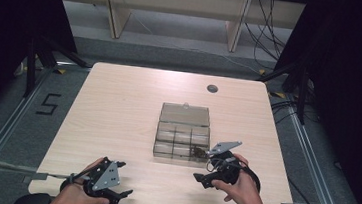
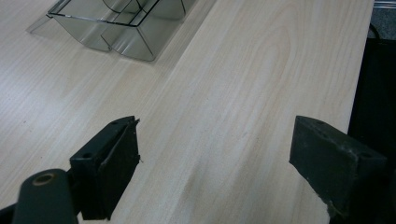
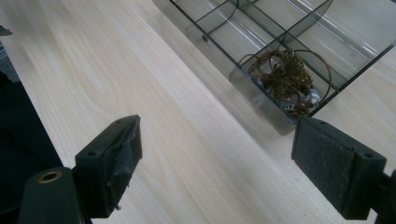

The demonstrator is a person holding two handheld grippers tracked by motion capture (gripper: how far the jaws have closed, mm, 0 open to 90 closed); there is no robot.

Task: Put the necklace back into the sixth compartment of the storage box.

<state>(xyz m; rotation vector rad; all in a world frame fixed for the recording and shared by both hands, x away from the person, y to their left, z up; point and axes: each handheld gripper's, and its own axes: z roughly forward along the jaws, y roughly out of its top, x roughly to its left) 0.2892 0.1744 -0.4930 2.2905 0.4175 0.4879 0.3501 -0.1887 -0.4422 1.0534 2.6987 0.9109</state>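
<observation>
Where the clear plastic compartment box (image 1: 182, 141) stands near the middle of the tabletop (image 1: 118, 106), its lid (image 1: 185, 114) lies folded back flat on the far side, and its near right compartment holds a tangle of brownish wire and small beads (image 1: 198, 152). In the right gripper view this tangle (image 3: 286, 79) lies in the corner compartment of the box (image 3: 219, 28), and the other compartments that show there look bare. The right tongs (image 1: 201, 178) are just beside the near right corner of the box, held in the person's right hand (image 1: 239, 188), and do not touch it; their jaws stand wide apart with only bare wood between them, and the tangle is seen a little beyond the right jaw. The left tongs (image 1: 125, 179) are well apart from the box, low at the near left edge of the tabletop, in the person's left hand (image 1: 75, 197). Their jaws are also wide apart and hold nothing. In the left gripper view a corner of the clear box (image 2: 119, 21) shows at the top left, far from the jaws. A small round dark grommet (image 1: 212, 88) sits in the tabletop near its far edge.
</observation>
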